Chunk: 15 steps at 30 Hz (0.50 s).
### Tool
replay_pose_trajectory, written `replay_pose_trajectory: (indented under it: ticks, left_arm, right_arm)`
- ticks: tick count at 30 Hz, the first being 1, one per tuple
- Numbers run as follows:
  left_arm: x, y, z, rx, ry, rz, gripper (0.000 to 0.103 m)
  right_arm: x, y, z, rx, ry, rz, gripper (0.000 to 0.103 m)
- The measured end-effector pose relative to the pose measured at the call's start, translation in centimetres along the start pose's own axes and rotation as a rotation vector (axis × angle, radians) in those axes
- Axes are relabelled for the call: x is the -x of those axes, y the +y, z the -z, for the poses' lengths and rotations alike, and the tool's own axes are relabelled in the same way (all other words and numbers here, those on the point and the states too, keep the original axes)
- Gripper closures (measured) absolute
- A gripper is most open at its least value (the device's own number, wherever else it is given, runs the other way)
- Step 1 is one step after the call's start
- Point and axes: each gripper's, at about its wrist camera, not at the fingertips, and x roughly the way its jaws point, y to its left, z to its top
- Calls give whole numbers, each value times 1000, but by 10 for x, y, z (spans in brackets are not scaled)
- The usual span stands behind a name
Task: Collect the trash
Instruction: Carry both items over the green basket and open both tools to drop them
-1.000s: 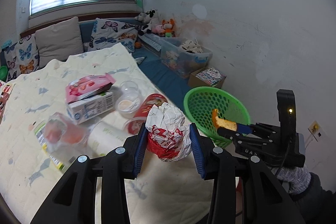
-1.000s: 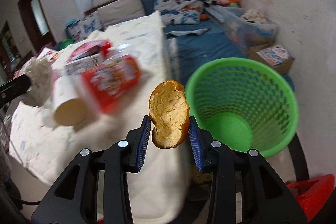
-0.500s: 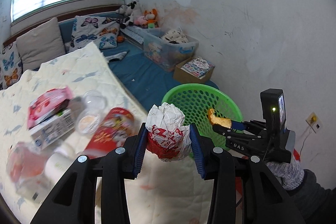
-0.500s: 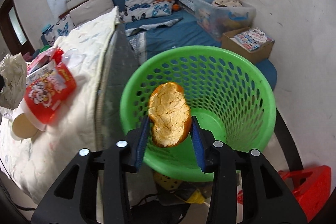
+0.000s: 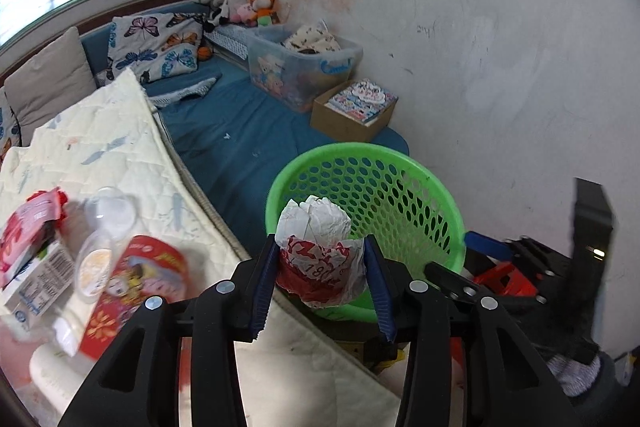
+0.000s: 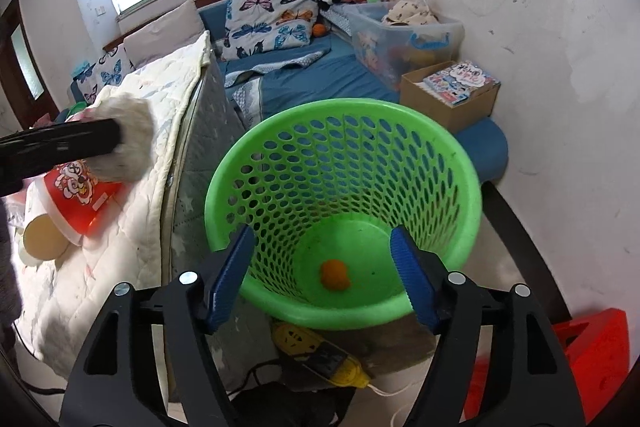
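A crumpled white-and-red wrapper [image 5: 320,247] is pinched by the left gripper [image 5: 320,281] at the green basket [image 6: 460,163] rim. The right gripper [image 6: 324,275], jaws just opened, is spread empty above the bread piece [image 6: 335,275] on the basket floor.

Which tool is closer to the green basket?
Right. The right tool hangs open over the green basket; the left tool, holding the crumpled wrapper, is beside its rim.
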Motion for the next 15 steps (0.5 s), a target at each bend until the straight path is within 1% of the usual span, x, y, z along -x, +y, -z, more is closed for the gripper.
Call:
replay_pose_trajectory:
  ticks: [2, 6, 11, 12, 14, 15]
  left_arm:
    - [-11, -4, -3, -1, 19, 3, 61]
    - [-28, -12, -8, -8, 38, 5, 60]
    - [-50, -20, -11, -1, 74, 24, 58]
    - [-54, -22, -11, -2, 77, 22, 55]
    - [-59, -23, -11, 0, 84, 24, 53]
    - [-61, -23, -10, 1, 87, 26, 49]
  right_arm:
    - [5, -3, 2, -10, -6, -4, 27]
    - [14, -8, 9, -22, -14, -14, 26]
    - [24, -12, 13, -32, -35, -28, 22]
    - [26, -12, 14, -35, -39, -34, 21]
    - [28, -12, 15, -41, -40, -40, 20]
    - [28, -12, 16, -42, -41, -38, 20]
